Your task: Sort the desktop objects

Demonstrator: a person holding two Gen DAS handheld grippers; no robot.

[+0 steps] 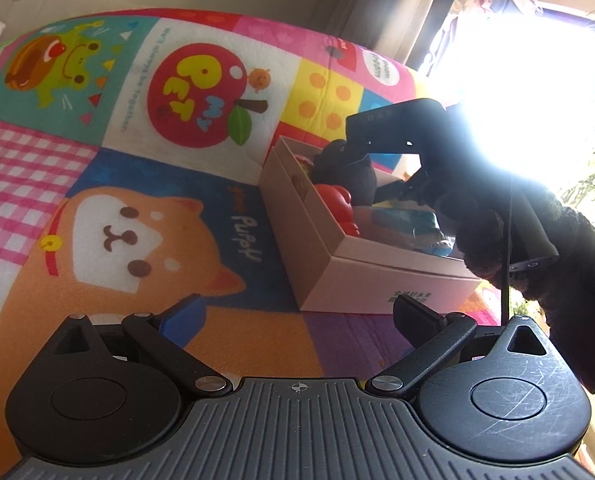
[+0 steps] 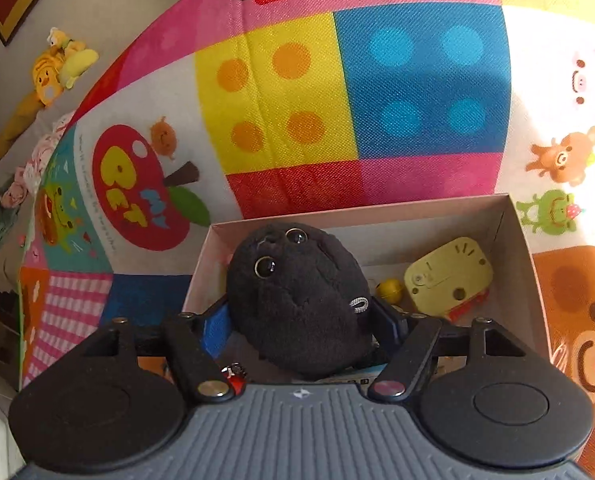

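Observation:
A black plush toy (image 2: pixel 297 300) with glossy eyes sits between the fingers of my right gripper (image 2: pixel 303 320), which is shut on it over a beige cardboard box (image 2: pixel 517 240). The left wrist view shows the same plush (image 1: pixel 345 172) held above the box (image 1: pixel 377 280) by the right gripper (image 1: pixel 361 152). The box holds a red toy (image 1: pixel 337 204), a blue item (image 1: pixel 409 224), a pale yellow gadget (image 2: pixel 447 276) and a small yellow ball (image 2: pixel 391 289). My left gripper (image 1: pixel 297 312) is open and empty above the mat, left of the box.
A colourful cartoon play mat (image 1: pixel 137 200) covers the surface. Yellow plush toys (image 2: pixel 57 68) lie beyond the mat's far edge. A bright window (image 1: pixel 537 80) glares at the right of the left wrist view.

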